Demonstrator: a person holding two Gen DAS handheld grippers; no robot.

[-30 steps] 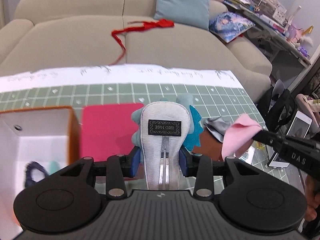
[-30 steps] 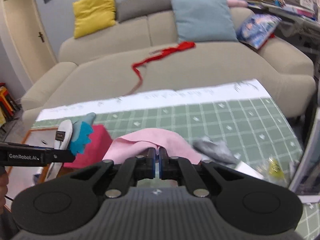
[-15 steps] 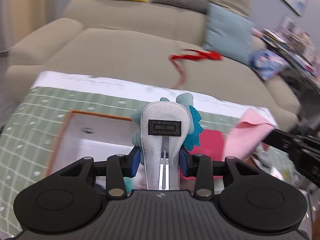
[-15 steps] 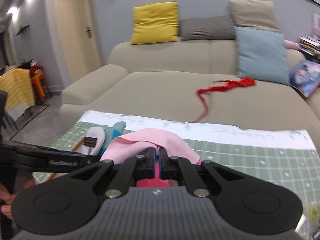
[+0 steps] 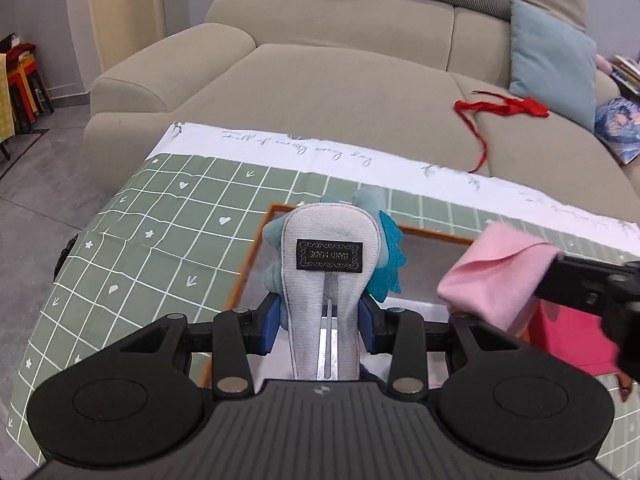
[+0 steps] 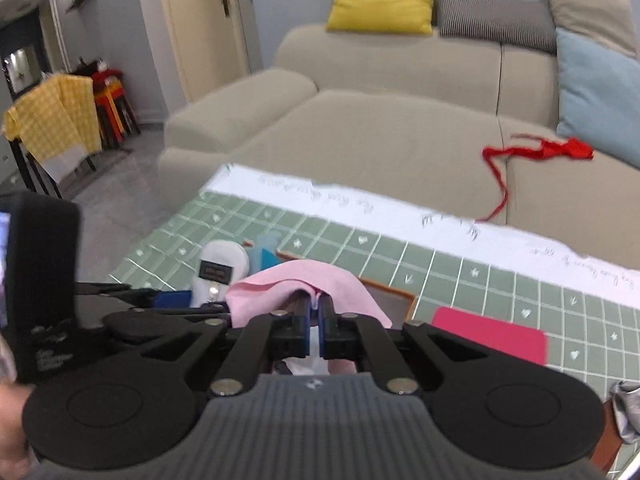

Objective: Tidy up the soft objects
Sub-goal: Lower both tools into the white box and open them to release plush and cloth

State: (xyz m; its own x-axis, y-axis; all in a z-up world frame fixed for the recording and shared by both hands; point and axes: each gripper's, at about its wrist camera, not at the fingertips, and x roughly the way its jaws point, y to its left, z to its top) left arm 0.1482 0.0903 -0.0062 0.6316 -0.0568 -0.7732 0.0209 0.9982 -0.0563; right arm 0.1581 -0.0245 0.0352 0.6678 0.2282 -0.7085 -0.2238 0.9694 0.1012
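Observation:
My left gripper (image 5: 324, 322) is shut on a plush toy (image 5: 328, 248) with a white sole, a black "HAND MADE" label and teal fins. The blue pads press its sides. The toy hangs over the orange-rimmed white box (image 5: 256, 252) on the green checked cloth. My right gripper (image 6: 316, 316) is shut on a pink cloth (image 6: 288, 284) that drapes over its fingertips. In the left wrist view that pink cloth (image 5: 496, 276) hangs just right of the toy, above the box. The right wrist view shows the plush toy (image 6: 218, 260) at left and the box rim (image 6: 384, 286).
A magenta felt sheet (image 6: 492, 338) lies flat on the tablecloth (image 5: 160, 216), right of the box. A grey cloth (image 6: 628, 408) sits at the lower right edge. Behind the table stands a beige sofa (image 5: 340, 80) with cushions and a red ribbon (image 5: 504, 106).
Both grippers have carried their loads leftward across the table, from beside the magenta sheet to above the box. The plush toy and the pink cloth remain gripped as before.

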